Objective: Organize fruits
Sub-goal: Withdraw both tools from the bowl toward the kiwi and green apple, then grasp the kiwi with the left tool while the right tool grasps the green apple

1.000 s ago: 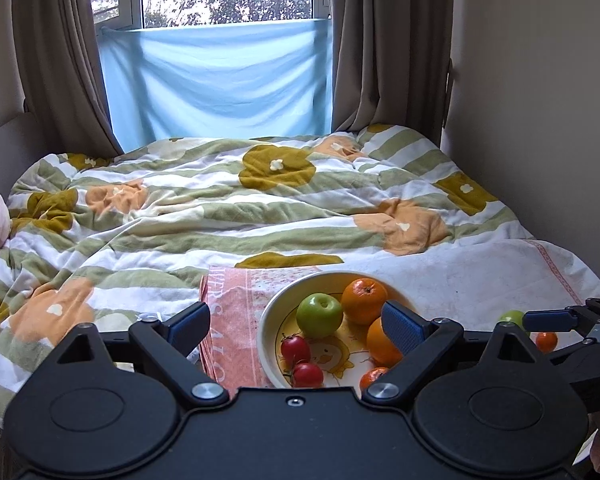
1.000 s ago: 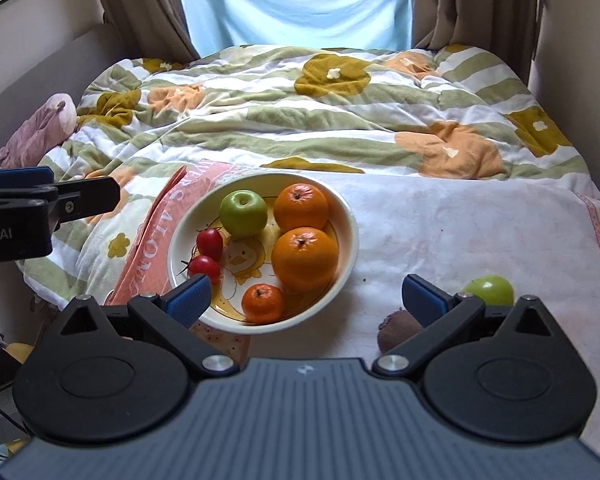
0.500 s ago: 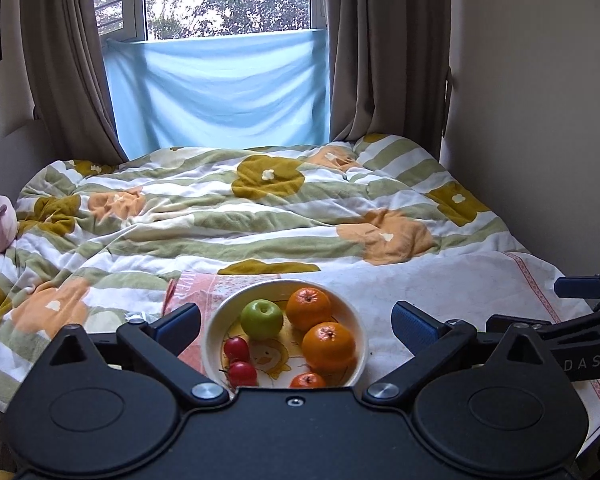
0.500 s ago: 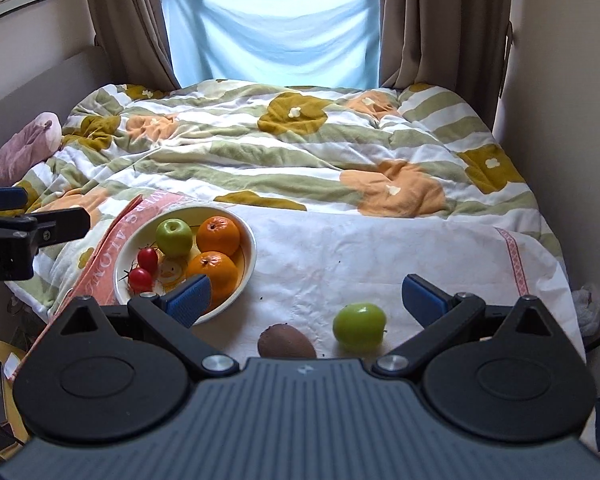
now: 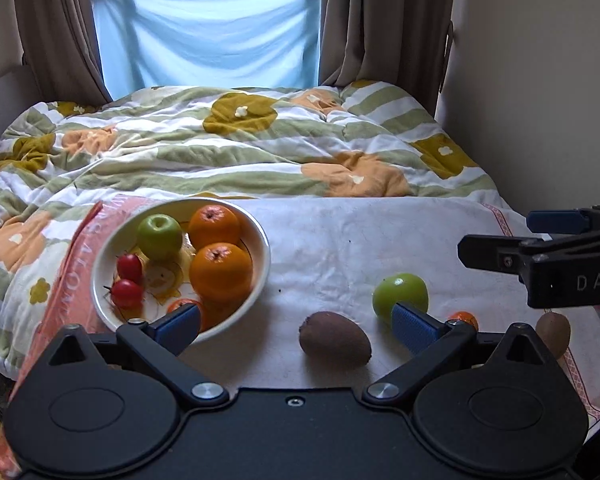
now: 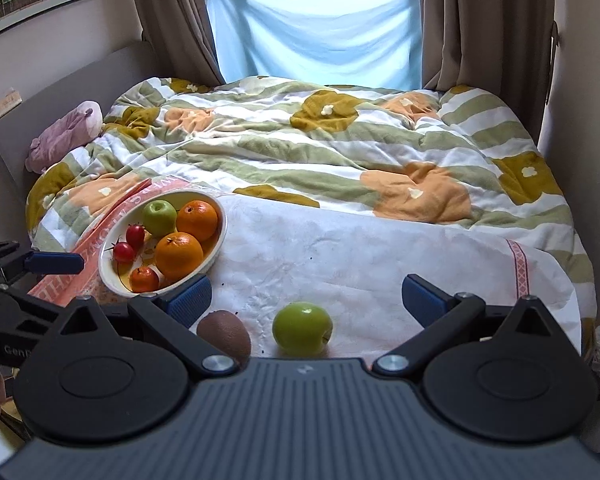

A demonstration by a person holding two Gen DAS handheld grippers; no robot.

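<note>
A white bowl on the bed holds a green apple, two oranges, two small tomatoes and a small tangerine. On the white cloth lie a loose green apple, a kiwi, a small tangerine and a second kiwi. My left gripper is open and empty above the near kiwi. My right gripper is open and empty just above the loose apple.
A pink-lettered towel lies under the bowl's left side. A flowered quilt covers the bed behind. A pink plush toy lies at the far left. A wall bounds the right side.
Both grippers have pulled back and shifted right: the bowl has slid left in both views, and the loose apple and kiwis now show in front of the fingers.
</note>
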